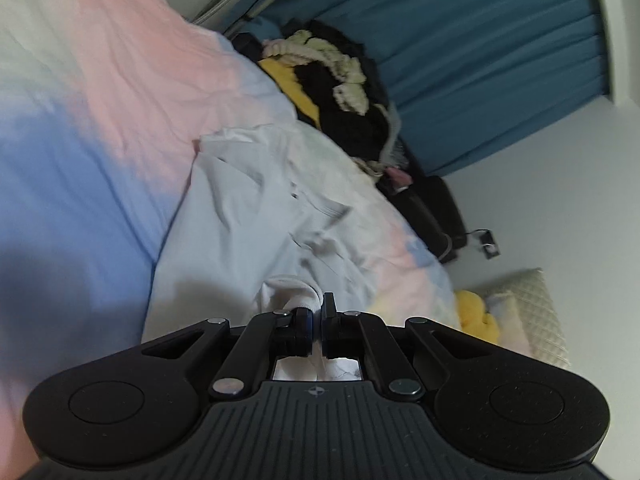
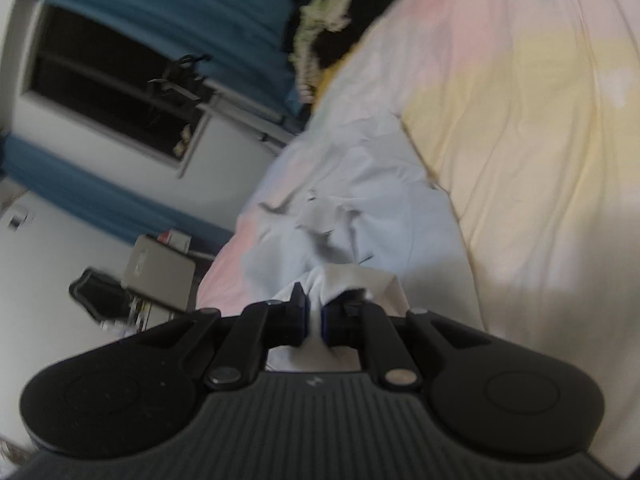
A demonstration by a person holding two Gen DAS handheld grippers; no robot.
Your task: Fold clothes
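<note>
Shirt [image 1: 248, 216] first: it is pale blue-white and it lies crumpled on the bed [image 1: 100, 112], near the bed's edge, on top of the pink, blue and yellow cover. I hold it at two spots, one with each claw.

My left claw [image 1: 316, 320] is clenched on a bunched bit of the shirt. White cloth pokes out between its tips and more hangs under it. It is only a small pinch. If I pull hard or fast, I think the cloth could slide out and that side would drop.

The middle of the shirt is full of lumps and creases. If I fold it now, the lumps could get shut inside and the fold would come out crooked. I cannot tell which part of the shirt each claw has, so I might fold it the wrong way.

My right claw [image 2: 314, 316] is also clenched on a bit of the same shirt [image 2: 360, 200], close to the bed's edge. If I move the two claws by different amounts, the shirt could twist. It could also slip off the edge toward the floor.

Both views are blurry, so I may misjudge where the cloth lands. A pile of dark clothes [image 1: 344, 92] sits at the far end of the bed, and the shirt could drag into it.
</note>
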